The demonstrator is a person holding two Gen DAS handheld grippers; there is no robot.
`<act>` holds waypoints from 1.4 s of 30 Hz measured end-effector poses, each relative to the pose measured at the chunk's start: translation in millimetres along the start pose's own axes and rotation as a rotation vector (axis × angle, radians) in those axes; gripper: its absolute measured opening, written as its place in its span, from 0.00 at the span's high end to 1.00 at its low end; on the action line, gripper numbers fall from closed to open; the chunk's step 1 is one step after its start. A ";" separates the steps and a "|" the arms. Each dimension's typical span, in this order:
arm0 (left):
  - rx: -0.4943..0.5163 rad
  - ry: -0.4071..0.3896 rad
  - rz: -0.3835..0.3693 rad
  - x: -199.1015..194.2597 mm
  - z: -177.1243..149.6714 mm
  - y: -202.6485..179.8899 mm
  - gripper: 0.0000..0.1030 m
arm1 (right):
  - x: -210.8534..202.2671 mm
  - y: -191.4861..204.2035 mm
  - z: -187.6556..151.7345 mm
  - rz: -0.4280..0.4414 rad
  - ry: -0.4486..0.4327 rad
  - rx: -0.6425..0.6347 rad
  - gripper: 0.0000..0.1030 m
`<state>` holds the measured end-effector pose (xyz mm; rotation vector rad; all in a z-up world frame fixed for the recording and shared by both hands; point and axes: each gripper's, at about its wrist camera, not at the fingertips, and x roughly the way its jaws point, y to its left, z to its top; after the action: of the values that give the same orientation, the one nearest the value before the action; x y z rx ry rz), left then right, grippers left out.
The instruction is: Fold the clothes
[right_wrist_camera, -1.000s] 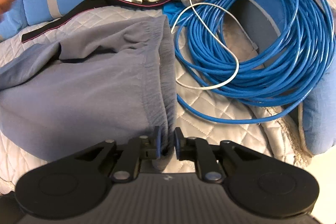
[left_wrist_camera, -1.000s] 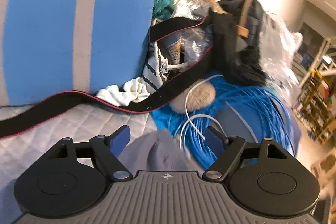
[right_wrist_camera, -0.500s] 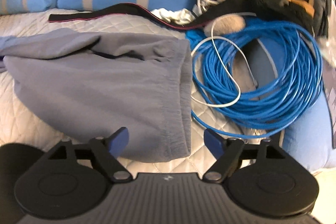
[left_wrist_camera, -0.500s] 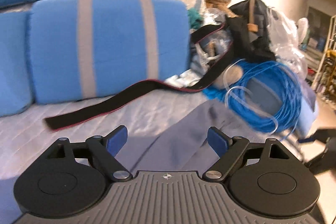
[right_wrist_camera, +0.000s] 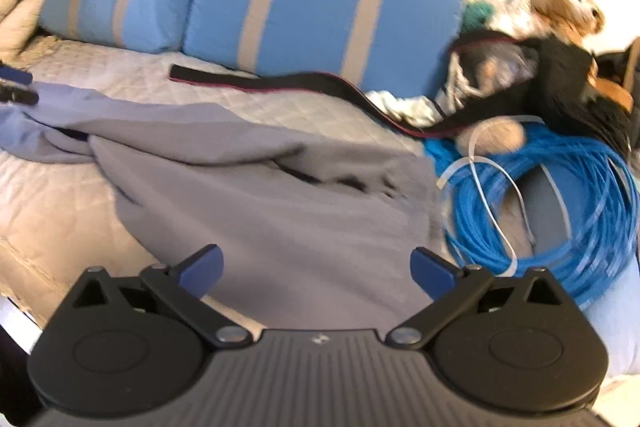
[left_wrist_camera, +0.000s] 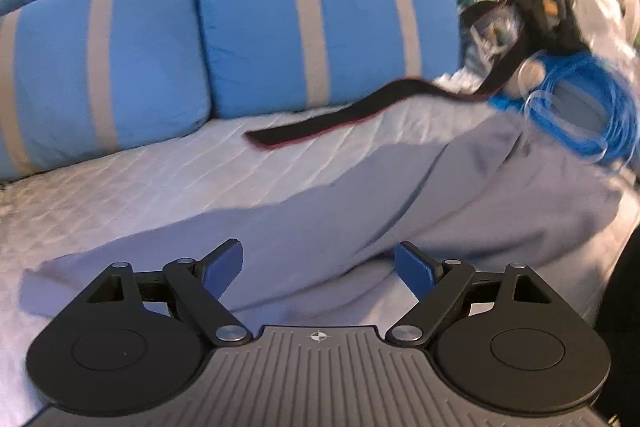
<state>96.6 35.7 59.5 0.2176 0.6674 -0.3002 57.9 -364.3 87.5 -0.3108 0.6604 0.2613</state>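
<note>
A grey pair of trousers (right_wrist_camera: 280, 195) lies spread and rumpled across the quilted bed; in the left wrist view it (left_wrist_camera: 360, 211) runs from lower left to upper right. My left gripper (left_wrist_camera: 318, 269) is open and empty, just above one long leg of the garment. My right gripper (right_wrist_camera: 316, 269) is open and empty, above the wide end of the garment. The left gripper's fingers (right_wrist_camera: 16, 85) show at the far left edge of the right wrist view, over the garment's far end.
Blue cushions with grey stripes (left_wrist_camera: 312, 35) line the back. A black strap (right_wrist_camera: 300, 87) lies on the quilt (left_wrist_camera: 140, 195). A coil of blue cable (right_wrist_camera: 560, 211), a black bag (right_wrist_camera: 560, 87) and a teddy bear (right_wrist_camera: 568, 7) crowd the right side.
My right gripper opened and let go of the grey garment, then drew back. My left gripper pulled back and left along the garment; both views now take in more of the bed.
</note>
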 end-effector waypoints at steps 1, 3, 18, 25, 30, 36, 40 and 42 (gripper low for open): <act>0.025 0.015 0.027 1.5 -3.3 1.7 0.20 | 0.6 8.1 3.3 0.002 -0.008 -0.015 0.00; 0.078 0.038 0.080 4.6 -9.6 4.4 0.20 | 1.9 24.5 9.8 0.006 -0.023 -0.045 0.00; 0.479 0.077 0.162 74.5 -13.4 -30.5 0.97 | 19.5 94.5 16.4 0.047 -0.051 -0.234 0.00; 0.432 -0.021 0.252 83.7 58.4 4.4 0.97 | 27.9 83.2 15.2 0.017 -0.038 -0.182 0.00; 0.385 -0.003 0.378 130.3 117.4 35.3 0.91 | 34.4 73.4 15.1 0.006 -0.017 -0.150 0.00; 0.291 0.056 0.433 150.3 133.2 57.4 0.39 | 34.7 67.8 15.0 -0.003 -0.009 -0.137 0.00; 0.292 0.047 0.366 127.4 120.7 65.1 0.35 | 33.1 65.3 14.4 -0.003 -0.009 -0.134 0.00; 0.336 0.035 0.346 108.6 107.4 67.2 0.35 | 32.3 64.0 14.1 -0.003 -0.009 -0.133 0.00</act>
<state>262.0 45.0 79.5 0.6526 0.5992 -0.0739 68.9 -295.8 64.7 -0.4375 0.6352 0.3037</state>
